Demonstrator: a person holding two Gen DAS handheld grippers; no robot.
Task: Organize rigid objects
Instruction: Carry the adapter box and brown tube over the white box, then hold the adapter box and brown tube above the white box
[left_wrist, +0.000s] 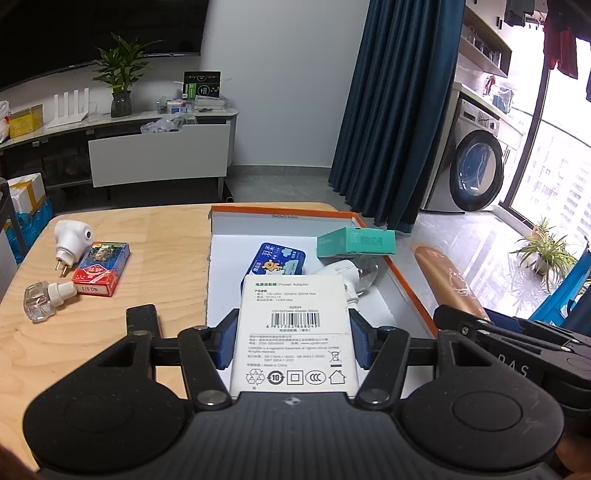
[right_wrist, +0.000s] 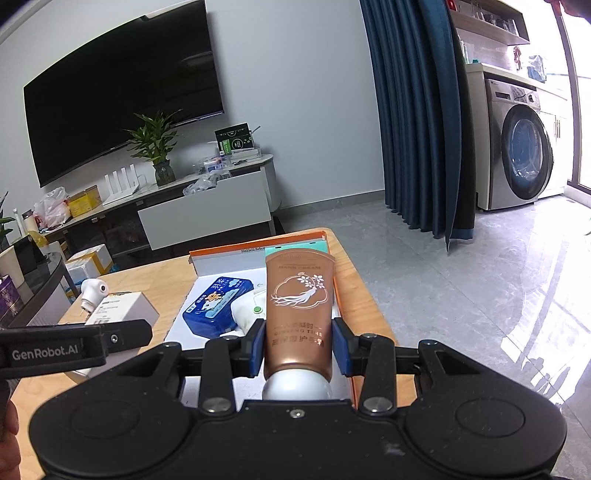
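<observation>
Boxes and small things are going into the tray with the orange rim, and I am in the middle of that job, with both hands full. My left gripper is squeezing a white adapter box by its two long sides, and the blue pads press flat on it. The box hangs over the near edge of the tray, above the white floor. My right gripper is pinched tight on a brown hand cream tube, near its white cap, and the tube sticks out forward over the right side of the tray. Inside the tray I can see a blue tissue pack, a teal box leaning on the far right edge, and a white plug thing between them. Out on the wooden table a white plug, a red card box and a little clear bottle wait their turn. Next I think I should lower the adapter box onto the bare floor at the near side, then let go. I think the tube needs a free strip by the right wall, so it does not land on the plug thing.
</observation>
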